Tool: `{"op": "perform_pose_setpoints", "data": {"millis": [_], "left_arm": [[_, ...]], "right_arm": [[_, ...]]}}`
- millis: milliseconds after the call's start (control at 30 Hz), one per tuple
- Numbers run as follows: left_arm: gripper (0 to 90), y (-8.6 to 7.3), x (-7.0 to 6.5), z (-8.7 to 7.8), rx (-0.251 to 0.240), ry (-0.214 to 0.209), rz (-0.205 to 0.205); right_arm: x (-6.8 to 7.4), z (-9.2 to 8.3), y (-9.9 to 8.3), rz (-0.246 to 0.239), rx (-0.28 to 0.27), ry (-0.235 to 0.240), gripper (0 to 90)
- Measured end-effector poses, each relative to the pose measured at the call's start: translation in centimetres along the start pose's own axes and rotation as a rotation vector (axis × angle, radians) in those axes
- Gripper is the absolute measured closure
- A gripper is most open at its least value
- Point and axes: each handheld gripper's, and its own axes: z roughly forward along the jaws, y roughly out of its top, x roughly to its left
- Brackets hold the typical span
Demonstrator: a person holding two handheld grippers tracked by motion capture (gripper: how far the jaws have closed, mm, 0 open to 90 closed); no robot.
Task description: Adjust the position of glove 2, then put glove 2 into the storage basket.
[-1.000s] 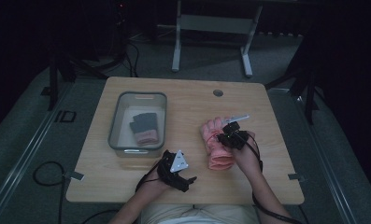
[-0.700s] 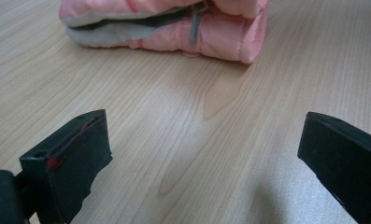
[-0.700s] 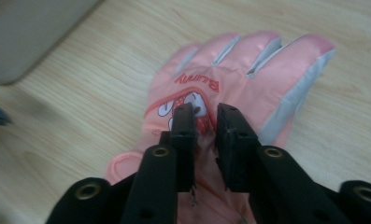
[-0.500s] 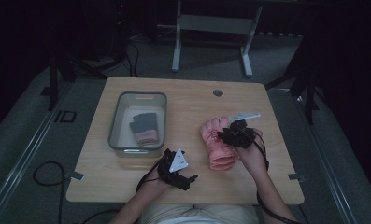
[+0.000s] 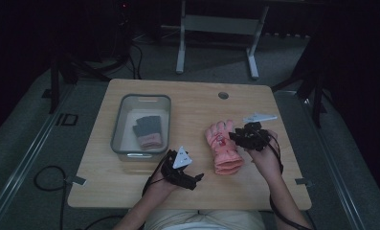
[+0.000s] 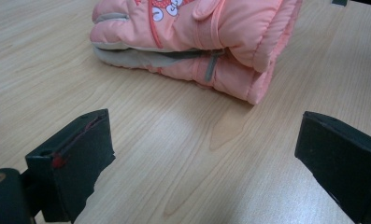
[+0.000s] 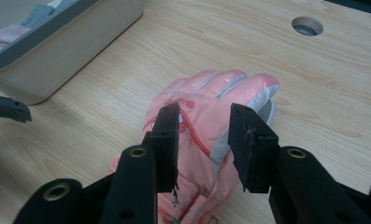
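A pink padded glove lies flat on the wooden table, fingers pointing away from me. My right gripper hovers just above its right side. In the right gripper view the jaws stand partly open, having just been opening, with nothing between them and the glove below. My left gripper rests low near the front edge, left of the glove's cuff. Its jaws are wide open and face the glove, which lies a short way ahead, apart from them.
A clear bin stands at the left of the table and holds a grey and pink glove. Its wall is close to the pink glove's left. A cable hole sits at the back centre.
The right gripper's jaws have opened and let go of the pink glove. That gripper has risen and drifted a little to the right. The left gripper stays put.
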Motion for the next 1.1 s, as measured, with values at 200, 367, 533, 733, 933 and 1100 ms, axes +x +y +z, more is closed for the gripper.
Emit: {"op": "perform_pose_setpoints", "data": {"millis": [200, 367, 533, 733, 933, 1100], "left_arm": [[4.0, 0.3, -0.3, -0.1, 0.012, -0.002, 0.007], [4.0, 1.3, -0.6, -0.1, 0.01, 0.0, 0.024], [4.0, 3.1, -0.8, 0.3, -0.003, 0.005, 0.053], [4.1, 5.7, -0.3, 1.5, -0.022, 0.011, 0.068], [4.2, 8.0, 0.9, 3.1, -0.05, -0.002, 0.044], [5.5, 9.2, 1.3, 4.3, -0.033, 0.014, 0.043]], "right_arm": [[-0.4, -0.2, -0.5, 0.0, -0.008, -0.006, 62.4], [-0.5, -0.6, -0.8, -0.006, -0.022, -0.013, 62.3], [-0.9, -1.0, -0.8, -0.003, -0.056, -0.027, 62.4], [-1.6, -0.7, -0.9, -0.02, -0.074, -0.041, 63.1], [-2.2, -0.7, -0.9, -0.03, -0.092, -0.053, 64.4], [-2.4, -0.5, -0.5, -0.034, -0.102, -0.057, 65.6]]}}
